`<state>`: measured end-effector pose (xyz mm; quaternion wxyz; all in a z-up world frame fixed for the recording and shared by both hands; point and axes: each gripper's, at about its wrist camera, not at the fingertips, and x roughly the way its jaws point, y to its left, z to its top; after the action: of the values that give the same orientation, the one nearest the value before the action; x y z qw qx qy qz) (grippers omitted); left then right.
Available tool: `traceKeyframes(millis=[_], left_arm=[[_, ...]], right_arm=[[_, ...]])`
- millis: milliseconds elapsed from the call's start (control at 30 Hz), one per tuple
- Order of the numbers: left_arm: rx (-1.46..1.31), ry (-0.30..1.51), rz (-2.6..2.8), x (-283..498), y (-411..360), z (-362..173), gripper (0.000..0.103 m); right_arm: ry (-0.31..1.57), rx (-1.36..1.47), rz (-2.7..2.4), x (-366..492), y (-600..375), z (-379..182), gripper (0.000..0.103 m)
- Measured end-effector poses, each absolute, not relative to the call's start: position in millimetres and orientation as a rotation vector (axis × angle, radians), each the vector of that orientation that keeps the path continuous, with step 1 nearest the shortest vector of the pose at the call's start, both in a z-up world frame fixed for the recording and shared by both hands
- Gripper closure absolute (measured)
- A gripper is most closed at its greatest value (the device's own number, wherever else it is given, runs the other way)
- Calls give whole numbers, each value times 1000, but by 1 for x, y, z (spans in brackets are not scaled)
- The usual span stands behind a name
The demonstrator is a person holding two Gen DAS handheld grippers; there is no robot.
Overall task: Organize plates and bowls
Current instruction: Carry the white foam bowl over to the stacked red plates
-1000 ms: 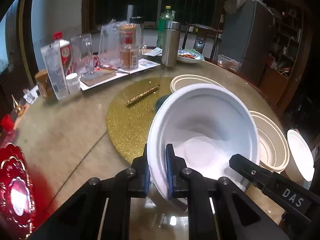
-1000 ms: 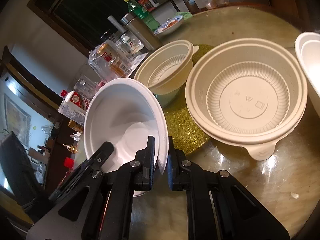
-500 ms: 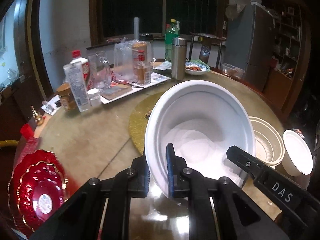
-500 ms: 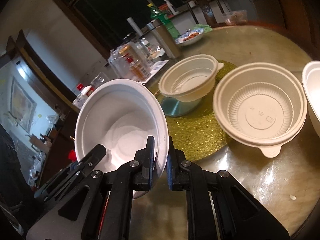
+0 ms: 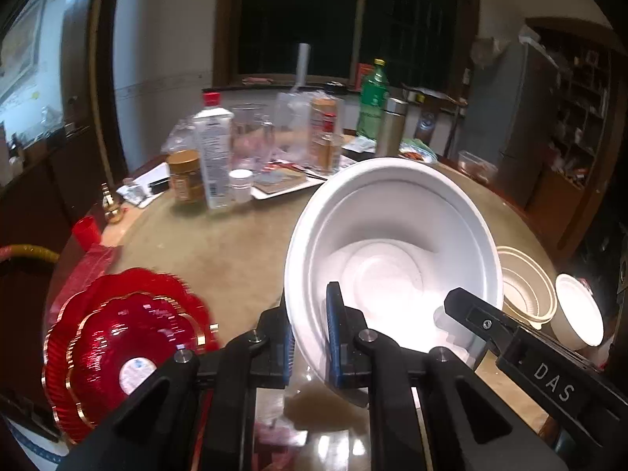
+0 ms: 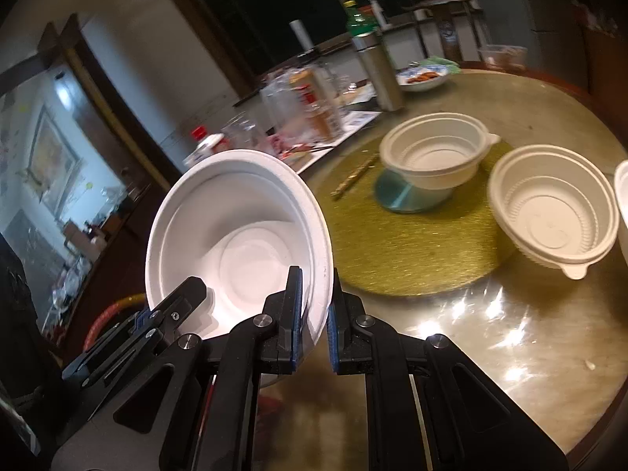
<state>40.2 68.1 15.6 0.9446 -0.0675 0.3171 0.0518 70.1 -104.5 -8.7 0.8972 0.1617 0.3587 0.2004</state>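
A large white foam bowl (image 5: 392, 243) hangs tilted above the round table, held between both grippers. My left gripper (image 5: 310, 314) is shut on the bowl's left rim. My right gripper (image 6: 316, 294) is shut on the opposite rim of the same bowl (image 6: 235, 235). The right gripper's fingers (image 5: 490, 322) show at the bowl's right side in the left wrist view. Red scalloped plates (image 5: 125, 345) lie stacked at the table's near left edge. Two cream plastic bowls (image 6: 435, 157) (image 6: 549, 204) stand on and beside a gold mat (image 6: 392, 243).
Bottles, jars and a tray (image 5: 282, 188) crowd the far side of the table, with a steel flask (image 6: 380, 74) and a dish of food (image 6: 424, 76). A small white bowl (image 5: 577, 314) sits at the right edge. A blue disc (image 6: 400, 196) lies under one cream bowl.
Both grippers have carried the white bowl up and away from the gold mat toward the table's near left. The red plates have come further into view.
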Motion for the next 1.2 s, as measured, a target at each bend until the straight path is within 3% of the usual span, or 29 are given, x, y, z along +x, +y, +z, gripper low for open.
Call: traceKeyframes(millis=[767,1200], left_arm=[[-294,668,358,-30,199,1,90],[-299,742,394,-28,212,-22,89]], right_arm=[[845,147,667,34,49,-19,92],[945,109,674,43,77,-45,92]])
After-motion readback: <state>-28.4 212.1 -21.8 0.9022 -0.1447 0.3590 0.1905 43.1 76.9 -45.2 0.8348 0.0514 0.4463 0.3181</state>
